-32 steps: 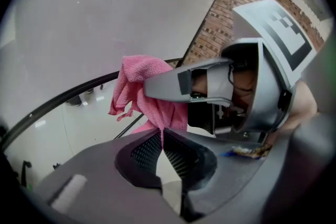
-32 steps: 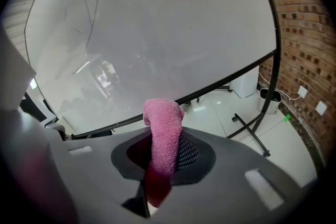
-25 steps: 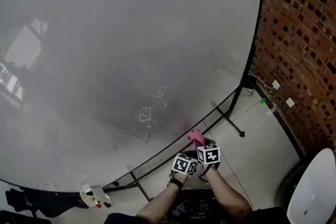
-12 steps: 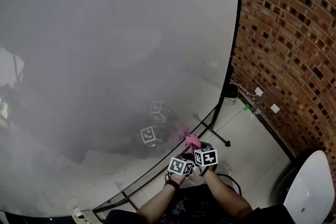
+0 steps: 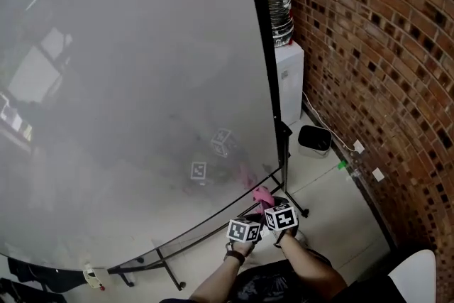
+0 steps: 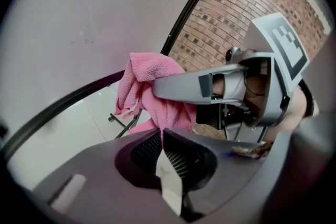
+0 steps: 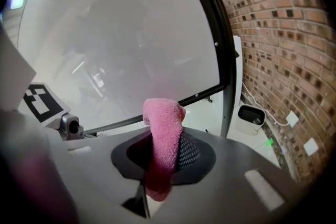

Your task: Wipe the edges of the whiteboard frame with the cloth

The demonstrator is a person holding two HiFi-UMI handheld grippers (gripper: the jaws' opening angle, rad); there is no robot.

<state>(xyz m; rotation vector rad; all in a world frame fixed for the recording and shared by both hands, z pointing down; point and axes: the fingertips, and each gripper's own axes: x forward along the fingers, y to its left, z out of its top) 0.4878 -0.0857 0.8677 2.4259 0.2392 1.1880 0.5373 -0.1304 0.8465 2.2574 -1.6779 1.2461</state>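
The whiteboard's black frame has its bottom edge (image 5: 198, 232) slanting up to the lower right corner, where the right edge (image 5: 267, 81) rises. A pink cloth (image 5: 262, 195) sits just below that corner, bunched between both grippers. My right gripper (image 7: 163, 134) is shut on the cloth (image 7: 164, 123), which stands up out of its jaws. My left gripper (image 6: 160, 136) is shut on a thin tail of the cloth (image 6: 149, 86); the right gripper's grey finger (image 6: 194, 84) crosses in front of it. In the head view the left gripper (image 5: 253, 215) and right gripper (image 5: 269, 205) are side by side.
A brick wall (image 5: 369, 46) runs close on the right. A white water dispenser (image 5: 289, 85) with a bottle (image 5: 281, 3) stands behind the board's right edge, a black bin (image 5: 314, 140) beside it. The stand's legs (image 5: 296, 208) spread on the floor. A white chair (image 5: 418, 280) is at lower right.
Both grippers have carried the cloth rightward along the bottom frame edge to near the lower right corner. The dispenser and bin have come into view.
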